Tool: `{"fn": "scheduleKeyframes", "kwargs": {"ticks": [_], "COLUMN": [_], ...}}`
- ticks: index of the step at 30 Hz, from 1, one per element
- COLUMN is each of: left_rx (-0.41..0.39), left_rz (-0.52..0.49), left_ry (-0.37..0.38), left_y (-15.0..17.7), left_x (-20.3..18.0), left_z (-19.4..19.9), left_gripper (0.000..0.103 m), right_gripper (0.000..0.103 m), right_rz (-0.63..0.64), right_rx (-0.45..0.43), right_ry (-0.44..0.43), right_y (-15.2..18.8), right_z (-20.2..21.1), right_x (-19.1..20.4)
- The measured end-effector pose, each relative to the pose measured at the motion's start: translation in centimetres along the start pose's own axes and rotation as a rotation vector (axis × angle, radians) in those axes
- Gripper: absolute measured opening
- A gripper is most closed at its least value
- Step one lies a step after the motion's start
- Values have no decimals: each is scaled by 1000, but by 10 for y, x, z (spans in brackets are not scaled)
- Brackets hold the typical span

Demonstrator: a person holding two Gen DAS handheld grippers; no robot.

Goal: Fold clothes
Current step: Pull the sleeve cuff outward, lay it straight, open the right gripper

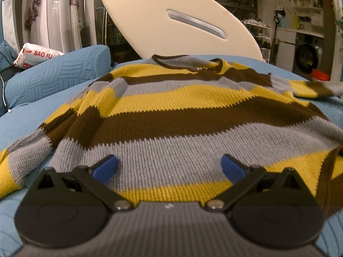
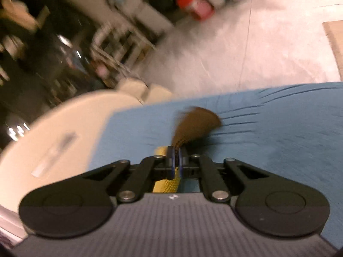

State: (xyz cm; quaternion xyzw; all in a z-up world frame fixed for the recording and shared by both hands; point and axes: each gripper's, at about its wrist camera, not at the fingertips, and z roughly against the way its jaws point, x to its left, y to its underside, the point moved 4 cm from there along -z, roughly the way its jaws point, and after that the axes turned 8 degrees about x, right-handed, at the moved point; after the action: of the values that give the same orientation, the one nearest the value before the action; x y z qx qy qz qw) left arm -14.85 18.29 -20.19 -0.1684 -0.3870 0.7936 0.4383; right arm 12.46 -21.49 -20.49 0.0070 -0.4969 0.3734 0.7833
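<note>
Sweater (image 1: pixel 171 115) x1 on bed; L tool (image 1: pixel 169 168) agape, R tool (image 2: pixel 174 162) on sleeve.

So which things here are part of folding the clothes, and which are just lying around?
Part of the job: striped sweater, its sleeve end pinched in the right gripper, open left gripper, blue bedcover.
Lying about: blue pillow, white bag, washing machine.
</note>
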Motion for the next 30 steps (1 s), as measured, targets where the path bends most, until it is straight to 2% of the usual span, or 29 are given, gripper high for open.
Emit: {"fn": "scheduleKeyframes", "kwargs": {"ticks": [1,3,7,9,10,12,14,15,16,17,19,23,29,30], "left_rx": [1,4,9,12,14,17,19,20,22,25,29,33,36,37], "left_rz": [0,-1,-4,-6,-6,-8,-10,-13,-14,-14,-11,-8,4,6], "left_ry": [-1,-2,-3,-3,-4,-6,-12,-16,-20,-22,-22,-23,-12,-11], "left_y": [0,-1,-2,-3,-3,-4,-4,-4,-5,-5,-6,-6,-5,-5], "left_x": [0,0,1,1,1,0,-2,-2,-3,-3,-3,-3,1,1], "left_z": [0,0,0,0,0,-1,-1,0,0,0,0,1,2,3], "left_gripper": [103,103,103,103,103,103,103,103,103,103,103,103,103,103], "right_gripper": [7,8,10,9,11,22,41,45,54,58,58,64,64,64], "right_rz": [-7,-3,-137,-362,-379,-266,-107,-28,49,91,176,345,597,605], "right_rx": [-11,-27,186,374,374,351,297,270,245,267,311,397,524,548], "right_ry": [-10,-13,177,238,225,230,239,242,245,231,203,147,61,74], "right_y": [6,41,103,136,139,136,136,137,137,142,151,169,196,199], "right_z": [18,78,92,88,92,106,116,121,126,124,120,113,103,99], "right_x": [0,-3,-51,-94,-98,-87,-70,-62,-53,-48,-38,-19,10,10]}}
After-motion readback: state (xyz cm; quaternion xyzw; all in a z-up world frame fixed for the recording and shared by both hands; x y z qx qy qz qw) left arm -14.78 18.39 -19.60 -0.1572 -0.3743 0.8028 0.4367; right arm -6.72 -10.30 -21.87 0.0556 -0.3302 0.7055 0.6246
